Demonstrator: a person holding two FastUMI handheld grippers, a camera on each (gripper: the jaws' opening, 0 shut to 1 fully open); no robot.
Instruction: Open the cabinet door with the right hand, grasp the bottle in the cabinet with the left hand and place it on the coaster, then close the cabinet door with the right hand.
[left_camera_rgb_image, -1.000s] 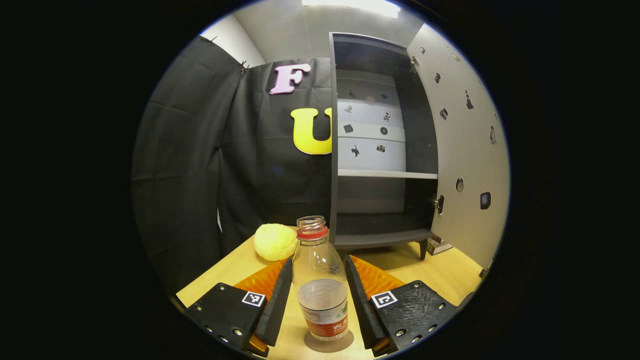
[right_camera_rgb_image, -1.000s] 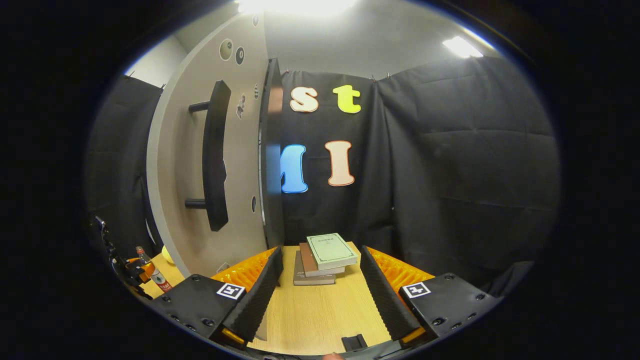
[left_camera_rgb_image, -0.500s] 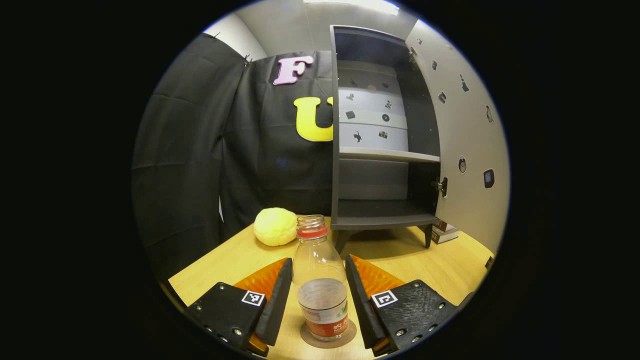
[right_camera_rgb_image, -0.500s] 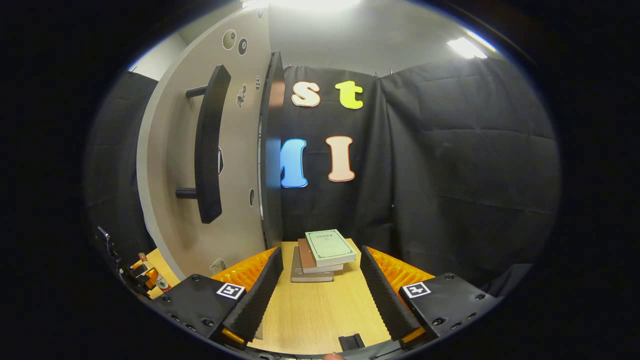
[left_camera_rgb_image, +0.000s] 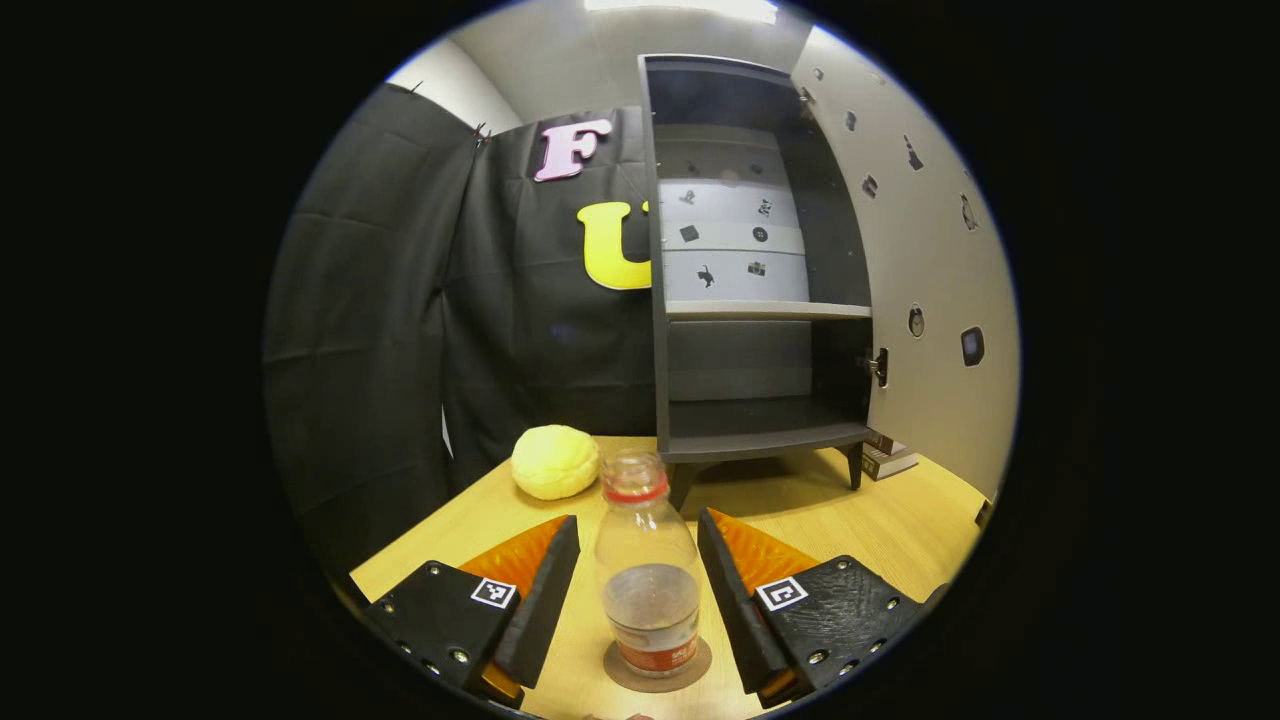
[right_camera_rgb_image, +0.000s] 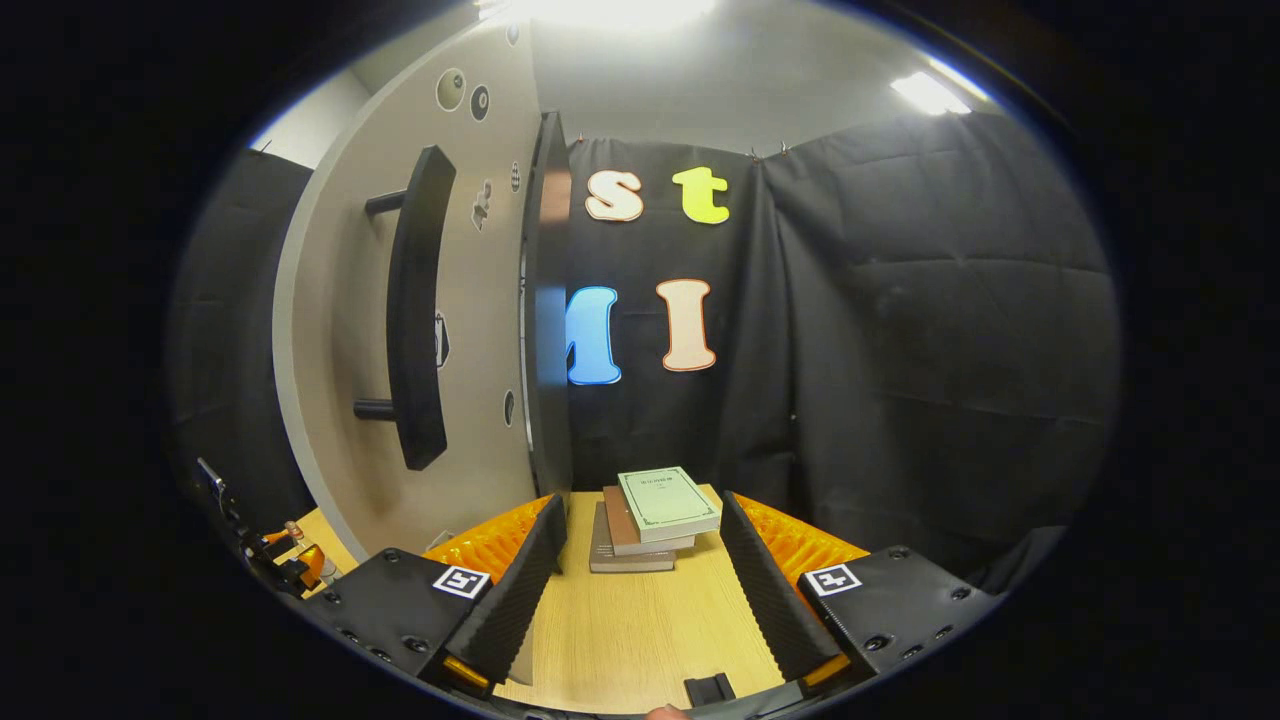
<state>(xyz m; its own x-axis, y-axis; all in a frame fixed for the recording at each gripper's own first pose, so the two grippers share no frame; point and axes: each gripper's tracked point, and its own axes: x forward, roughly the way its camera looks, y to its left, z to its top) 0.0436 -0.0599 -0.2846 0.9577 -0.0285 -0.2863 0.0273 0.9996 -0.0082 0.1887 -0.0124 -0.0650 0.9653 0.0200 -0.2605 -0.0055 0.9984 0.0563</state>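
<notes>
In the left gripper view a clear bottle (left_camera_rgb_image: 648, 575) with a red neck ring and no cap stands upright on a round brown coaster (left_camera_rgb_image: 657, 684) on the wooden table. My left gripper (left_camera_rgb_image: 638, 520) is open around it, and a narrow gap shows on each side between the black pads (left_camera_rgb_image: 545, 600) and the bottle. Behind stands the dark cabinet (left_camera_rgb_image: 760, 300) with its shelves bare and its grey door (left_camera_rgb_image: 920, 280) swung wide to the right. In the right gripper view my right gripper (right_camera_rgb_image: 640, 590) is open on nothing, just right of the door's outer face and its black handle (right_camera_rgb_image: 415, 310).
A yellow ball (left_camera_rgb_image: 555, 462) lies on the table left of the cabinet. A stack of books (right_camera_rgb_image: 650, 510) sits ahead of the right gripper, close to the door's edge. The left gripper (right_camera_rgb_image: 280, 560) shows small at the lower left of the right gripper view.
The left gripper's fingers have spread off the bottle and drawn back a little, leaving it standing on the coaster. The right gripper has hardly moved.
</notes>
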